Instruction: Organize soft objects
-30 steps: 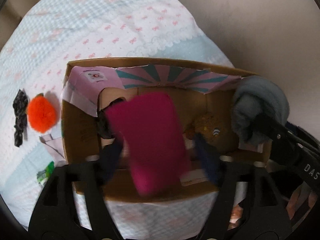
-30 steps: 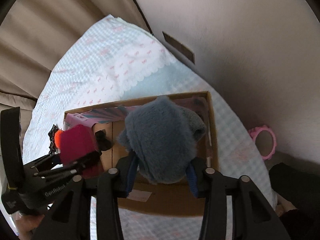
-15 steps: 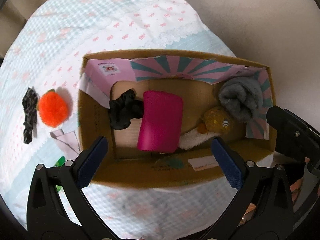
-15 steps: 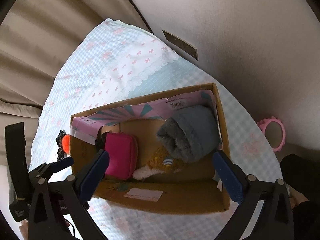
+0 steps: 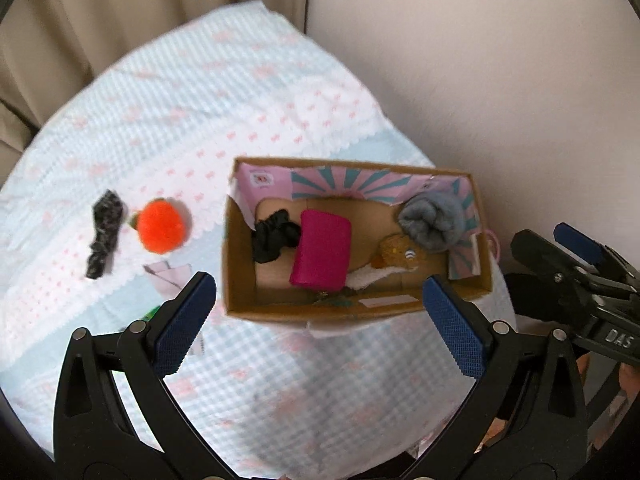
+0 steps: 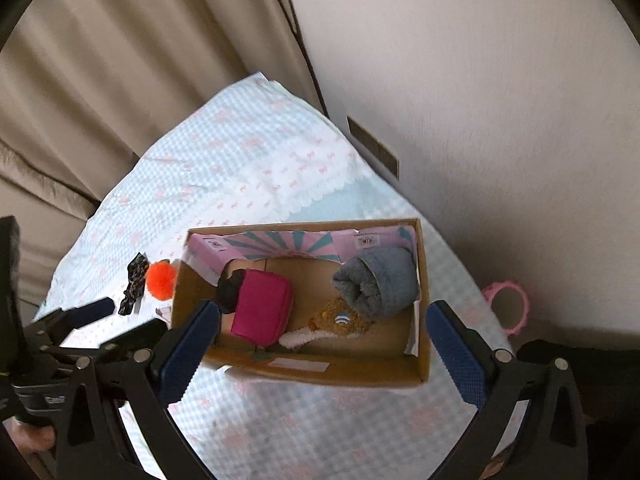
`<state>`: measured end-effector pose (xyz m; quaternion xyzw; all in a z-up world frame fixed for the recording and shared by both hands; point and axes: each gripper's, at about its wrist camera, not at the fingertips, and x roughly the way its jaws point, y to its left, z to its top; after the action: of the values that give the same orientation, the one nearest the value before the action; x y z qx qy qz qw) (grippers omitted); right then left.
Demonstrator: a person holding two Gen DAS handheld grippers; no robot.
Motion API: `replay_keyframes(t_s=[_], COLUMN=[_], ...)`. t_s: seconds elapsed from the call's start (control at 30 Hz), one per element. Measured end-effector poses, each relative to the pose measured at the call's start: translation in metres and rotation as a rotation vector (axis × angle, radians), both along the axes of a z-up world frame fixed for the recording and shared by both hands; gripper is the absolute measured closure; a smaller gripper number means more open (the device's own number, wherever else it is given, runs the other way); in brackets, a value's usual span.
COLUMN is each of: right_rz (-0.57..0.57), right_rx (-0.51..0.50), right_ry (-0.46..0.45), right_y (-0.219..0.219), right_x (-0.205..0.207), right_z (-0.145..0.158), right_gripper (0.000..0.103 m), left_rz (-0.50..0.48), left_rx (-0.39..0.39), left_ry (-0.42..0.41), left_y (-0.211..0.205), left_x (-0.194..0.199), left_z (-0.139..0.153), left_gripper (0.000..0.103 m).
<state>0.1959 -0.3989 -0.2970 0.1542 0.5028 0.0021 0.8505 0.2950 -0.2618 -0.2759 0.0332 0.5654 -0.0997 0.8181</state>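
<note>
Evidently both the left gripper [image 5: 320, 324] and right gripper [image 6: 322, 350] hung wide open and empty above the cardboard box [image 5: 240, 272], where the pink pouch [image 5: 321, 254] and grey plush [image 5: 432, 220] lay; an orange pompom [image 5: 161, 225] waited outside its left wall.

Cardboard box [image 5: 240, 272]: brown, lined with pink paper bearing a teal sunburst pattern [image 5: 348, 182]. Contents: magenta pouch [image 5: 322, 254], black scrunchie [image 5: 274, 238], grey fleece roll [image 5: 432, 220], tan plush [image 5: 400, 254] with white trim. At 9 o'clock of the box: orange pompom [image 5: 162, 226], black speckled scrunchie [image 5: 104, 234]. Bedcover [image 5: 200, 120]: pale blue gingham and white with pink bows. Hand-held gripper pads [image 5: 184, 322]: blue.
</note>
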Motion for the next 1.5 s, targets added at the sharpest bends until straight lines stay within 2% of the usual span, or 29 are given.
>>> replay_keyframes(t_s=[0.4,0.6,0.77,1.07,1.33,1.5], right_rz=[-0.031,-0.037,-0.067,-0.081,-0.091,-0.098], right_rx=[-0.128,-0.179,-0.173,-0.184,-0.164,-0.190], right_ry=[-0.170,-0.251,-0.317,-0.380,-0.419,-0.419], right_y=[0.056,0.102,0.134,0.194,0.247,0.278], right_x=[-0.081,-0.123,-0.160,-0.203,-0.218,-0.219], right_z=[0.106,0.146,0.165,0.176,0.170,0.160], right_gripper=[0.000,0.000,0.000,0.000,0.000,0.000], left_rz=[0.008,0.037,0.026,0.015,-0.028,-0.065], left_rx=[-0.058,-0.093,-0.102,-0.092,-0.099,-0.095], left_ry=[-0.213,-0.331,-0.422,-0.502,-0.492,-0.463], left_y=[0.072,0.124,0.163,0.236,0.296,0.328], left_x=[-0.089,-0.135,-0.170,-0.215,-0.229,-0.221], left_z=[0.101,0.147,0.173,0.190,0.182,0.163], left_gripper=[0.000,0.000,0.000,0.000,0.000,0.000])
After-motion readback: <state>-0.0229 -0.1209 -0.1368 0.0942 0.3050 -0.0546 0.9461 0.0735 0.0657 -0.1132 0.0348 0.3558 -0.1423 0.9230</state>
